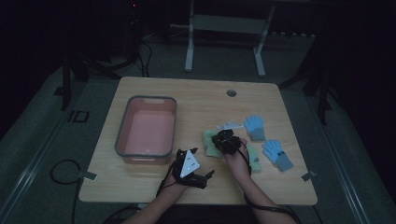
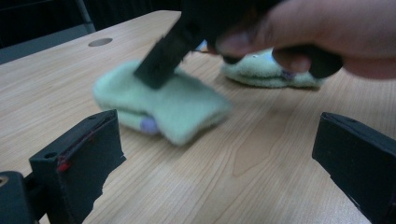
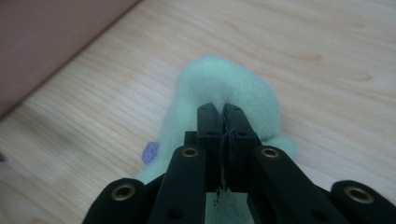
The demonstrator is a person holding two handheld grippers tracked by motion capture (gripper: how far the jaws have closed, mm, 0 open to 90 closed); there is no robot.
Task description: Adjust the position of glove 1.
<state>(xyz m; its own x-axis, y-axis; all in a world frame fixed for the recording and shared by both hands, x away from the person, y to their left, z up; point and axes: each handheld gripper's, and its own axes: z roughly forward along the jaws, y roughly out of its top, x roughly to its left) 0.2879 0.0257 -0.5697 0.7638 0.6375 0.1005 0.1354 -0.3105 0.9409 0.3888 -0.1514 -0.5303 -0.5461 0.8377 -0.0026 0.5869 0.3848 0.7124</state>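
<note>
– Tongs first: how do they stand?
– Right tongs (image 3: 223,112) are pressed together, tips over the nearer green glove (image 3: 224,88); whether cloth is pinched I cannot tell. Left tongs (image 2: 219,154) are wide apart, nothing between them, low over the tabletop (image 1: 196,100).
– And that glove?
– Flat on the tabletop, right of the pink tub (image 1: 147,130). A second green glove (image 2: 266,70) lies behind it, two blue gloves (image 1: 266,140) farther right

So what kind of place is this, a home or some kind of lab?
Probably a lab or recording room rather than a home. A bare wooden table stands in a dim space, cables trail across the floor, and metal stand legs rise behind it. On the table lie small gloves and a pink bin.
</note>
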